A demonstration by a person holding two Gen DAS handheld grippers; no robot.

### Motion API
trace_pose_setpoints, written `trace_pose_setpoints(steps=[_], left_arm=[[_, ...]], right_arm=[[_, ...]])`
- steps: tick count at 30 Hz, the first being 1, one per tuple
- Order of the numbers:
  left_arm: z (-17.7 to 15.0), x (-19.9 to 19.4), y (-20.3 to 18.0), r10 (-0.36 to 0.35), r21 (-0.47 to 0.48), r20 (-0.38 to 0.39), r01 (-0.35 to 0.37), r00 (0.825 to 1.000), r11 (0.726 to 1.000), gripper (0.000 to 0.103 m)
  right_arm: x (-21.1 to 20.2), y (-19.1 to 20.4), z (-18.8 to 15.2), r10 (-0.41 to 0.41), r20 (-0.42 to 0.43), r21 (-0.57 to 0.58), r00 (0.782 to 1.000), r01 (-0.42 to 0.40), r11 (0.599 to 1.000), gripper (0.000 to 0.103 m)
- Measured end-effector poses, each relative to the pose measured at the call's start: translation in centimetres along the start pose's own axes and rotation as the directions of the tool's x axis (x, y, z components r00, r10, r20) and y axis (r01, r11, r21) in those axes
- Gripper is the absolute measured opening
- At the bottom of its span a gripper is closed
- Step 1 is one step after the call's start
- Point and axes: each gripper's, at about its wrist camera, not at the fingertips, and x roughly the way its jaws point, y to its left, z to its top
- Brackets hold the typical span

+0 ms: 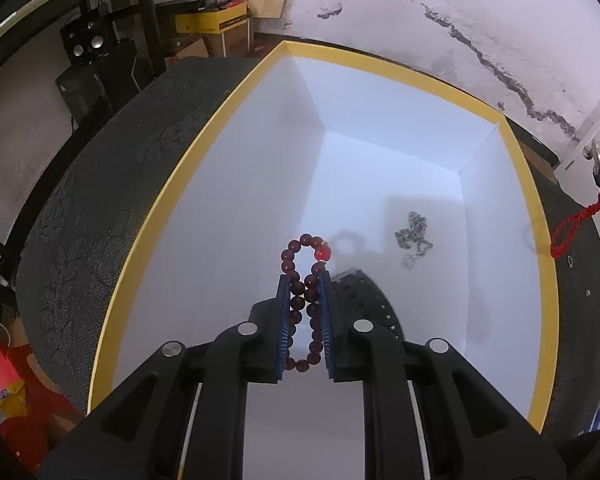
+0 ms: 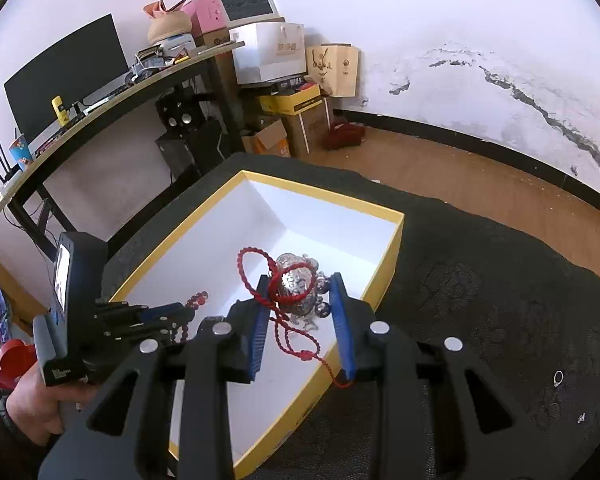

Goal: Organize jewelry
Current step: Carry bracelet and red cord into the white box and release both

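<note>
— What's the left gripper got?

— A dark red bead bracelet, pinched between its 2 blue pads with the jaws nearly together. The loop sticks out past the fingertips, 1 brighter red bead at the top, and it hangs over the white floor of the yellow-rimmed box.

— And the right gripper?

— Jaws partly apart, closed on a silver ornament with little round bells, a red cord looped around it. The cord trails down between the fingers, 1 end reaching past the box's near wall. It's held above the box's near right part.

— Anything already inside?

— A silver chain lies bunched on the floor near the right wall.

— Outside it?

— A small ring on the dark patterned cloth, well apart from the box on its right.
</note>
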Motion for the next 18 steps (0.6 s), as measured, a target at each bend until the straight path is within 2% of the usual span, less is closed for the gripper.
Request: trace_pose_setpoints(steps=[7, 9, 10, 11, 15, 18], left_arm=[[0.0, -0.1, 0.4, 0.016, -0.011, -0.005, -0.016, 1.000, 1.000, 0.016], [0.0, -0.4, 0.4, 0.009, -0.013, 0.003, -0.009, 1.000, 1.000, 0.034], [0.0, -0.5, 0.5, 0.005, -0.015, 0.007, -0.005, 1.000, 1.000, 0.062], [0.1, -0.8, 0.5, 0.008, -0.026, 0.018, -0.008, 1.000, 1.000, 0.077], [0.1, -1.8, 0.9, 0.000, -0.040, 0.043, 0.002, 0.999, 0.999, 0.089], [-0.2, -2.3, 1.1, -0.027, -0.044, 0.043, 0.029, 0.999, 0.999, 0.090]], right_arm=[[-0.4, 0.3, -0.5, 0.012, 0.004, -0.010, 1.000, -0.012, 1.000, 0.030], [-0.2, 0.5, -0.5, 0.015, -0.002, -0.016, 1.000, -0.016, 1.000, 0.030], [-0.2, 0.6, -0.6, 0.017, -0.005, -0.020, 1.000, -0.017, 1.000, 0.030], [0.0, 0.8, -0.7, 0.017, -0.009, -0.026, 1.000, -0.017, 1.000, 0.030], [1.0, 1.8, -0.8, 0.016, -0.042, -0.055, 0.999, -0.018, 0.998, 0.030], [2.7, 2.6, -0.5, 0.015, -0.082, -0.075, 0.997, -0.022, 0.997, 0.030]])
